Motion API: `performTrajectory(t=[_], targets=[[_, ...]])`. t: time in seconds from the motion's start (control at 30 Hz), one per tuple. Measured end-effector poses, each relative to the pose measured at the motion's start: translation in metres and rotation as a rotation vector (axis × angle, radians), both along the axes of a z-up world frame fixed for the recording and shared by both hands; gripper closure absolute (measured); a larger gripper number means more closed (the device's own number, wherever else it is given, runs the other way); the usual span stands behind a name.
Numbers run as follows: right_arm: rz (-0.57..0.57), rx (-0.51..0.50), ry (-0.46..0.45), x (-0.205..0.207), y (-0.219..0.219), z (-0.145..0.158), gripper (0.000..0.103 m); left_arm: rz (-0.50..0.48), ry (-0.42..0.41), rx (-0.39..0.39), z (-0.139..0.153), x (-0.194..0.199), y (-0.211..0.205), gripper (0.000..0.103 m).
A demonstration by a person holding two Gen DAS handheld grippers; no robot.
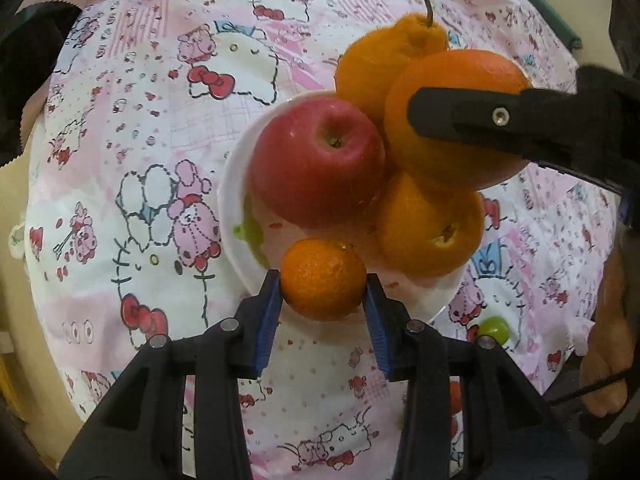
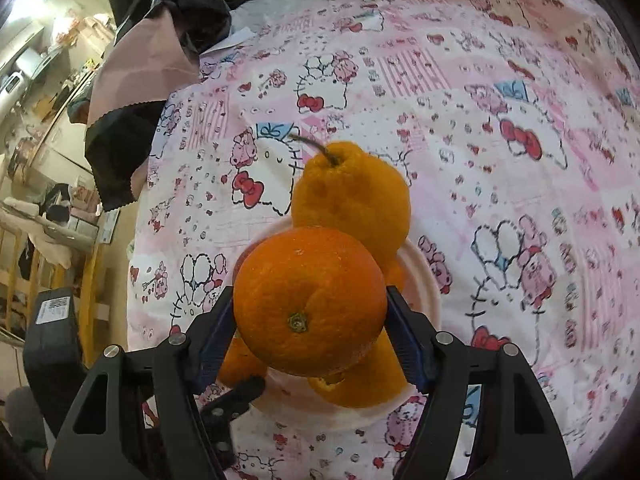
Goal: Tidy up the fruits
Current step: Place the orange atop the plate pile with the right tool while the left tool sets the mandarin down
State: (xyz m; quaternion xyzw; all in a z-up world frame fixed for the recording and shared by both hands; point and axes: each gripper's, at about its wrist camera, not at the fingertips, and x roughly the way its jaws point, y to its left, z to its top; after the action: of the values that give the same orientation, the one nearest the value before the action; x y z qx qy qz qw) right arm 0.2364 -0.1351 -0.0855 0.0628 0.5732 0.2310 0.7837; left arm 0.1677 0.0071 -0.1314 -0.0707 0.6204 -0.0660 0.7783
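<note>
My left gripper (image 1: 323, 286) is shut on a small mandarin (image 1: 323, 279), held above the near rim of a white plate (image 1: 234, 196). On the plate lie a red apple (image 1: 316, 160), a knobbly orange citrus with a stem (image 1: 384, 56) and another orange citrus (image 1: 430, 228). My right gripper (image 2: 310, 328) is shut on a large orange (image 2: 310, 304), held over the same plate (image 2: 420, 276); its finger (image 1: 480, 120) crosses the orange (image 1: 452, 76) in the left wrist view. The stemmed citrus (image 2: 352, 196) lies behind it.
A pink cartoon-print cloth (image 1: 152, 128) covers the surface. A small green fruit (image 1: 494, 328) lies on the cloth right of the plate. Dark and pink fabric (image 2: 152, 64) lies at the far left edge, with room clutter beyond. A hand (image 1: 608, 352) shows at the right.
</note>
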Motion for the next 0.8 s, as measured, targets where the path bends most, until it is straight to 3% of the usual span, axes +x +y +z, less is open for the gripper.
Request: performTrajectory(t=[0.23, 0.47, 0.6, 0.67, 0.8], targets=[[0.014, -0.039, -0.047, -0.002, 0.006, -0.001, 0.026, 0.027, 0.010, -0.023, -0.006, 0.009, -0.004, 0.066], [0.000, 0.020, 0.023, 0.000, 0.002, -0.014, 0.021, 0.077, 0.056, -0.099, -0.017, 0.010, 0.000, 0.064], [-0.012, 0.051, 0.055, 0.000, -0.003, -0.017, 0.017, 0.073, 0.057, -0.133, -0.017, 0.009, -0.004, 0.050], [-0.012, 0.056, 0.056, -0.001, -0.003, -0.016, 0.017, 0.073, 0.050, -0.133, -0.015, 0.008, -0.006, 0.035], [-0.004, 0.058, 0.053, -0.002, -0.002, -0.015, 0.017, 0.067, 0.046, -0.148, -0.012, 0.006, -0.007, 0.031]])
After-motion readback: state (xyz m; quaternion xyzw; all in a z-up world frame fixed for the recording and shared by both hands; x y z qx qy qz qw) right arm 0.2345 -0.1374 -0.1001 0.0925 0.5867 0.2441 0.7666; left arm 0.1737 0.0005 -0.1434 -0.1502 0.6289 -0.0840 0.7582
